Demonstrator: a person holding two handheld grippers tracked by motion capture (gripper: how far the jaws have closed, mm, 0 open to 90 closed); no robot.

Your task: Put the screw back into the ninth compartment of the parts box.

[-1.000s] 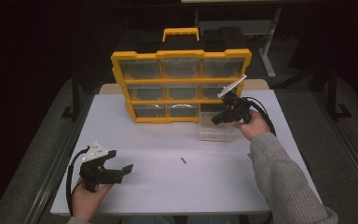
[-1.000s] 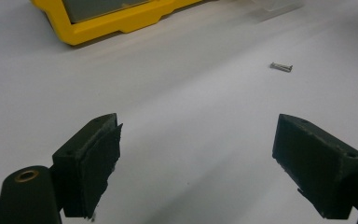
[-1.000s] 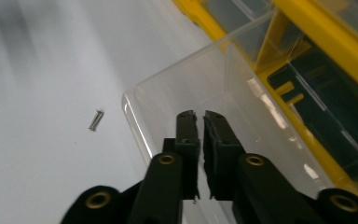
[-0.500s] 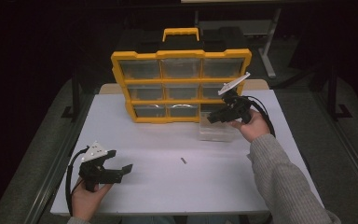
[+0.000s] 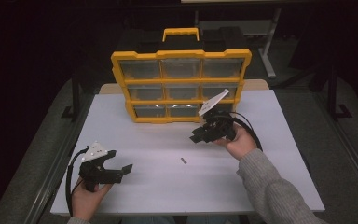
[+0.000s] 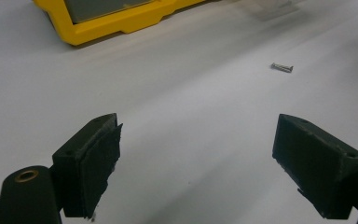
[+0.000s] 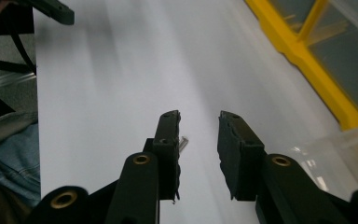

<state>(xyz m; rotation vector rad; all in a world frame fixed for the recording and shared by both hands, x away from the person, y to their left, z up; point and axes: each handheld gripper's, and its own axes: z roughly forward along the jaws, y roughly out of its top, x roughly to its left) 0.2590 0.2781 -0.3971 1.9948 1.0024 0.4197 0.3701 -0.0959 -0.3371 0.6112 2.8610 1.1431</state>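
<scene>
Holding our left gripper [image 5: 121, 170] wide open and empty at the near left, we should bring the right gripper [image 5: 197, 138], jaws just opening with nothing between, down squarely over the screw [image 5: 183, 160] at mid-table. From the left gripper view the screw's [image 6: 282, 68] shape reads clearly; the high view adds the yellow organizer [image 5: 182, 86].

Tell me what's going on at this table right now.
A person sits at a white table with a two-jaw gripper in each hand. The right gripper has just been opening its jaws, nothing between them, and points toward a small screw lying loose on the table. A clear bin sits beside it, by the upright yellow organizer case. The left gripper waits near the table's front left, jaws wide open and empty.
</scene>
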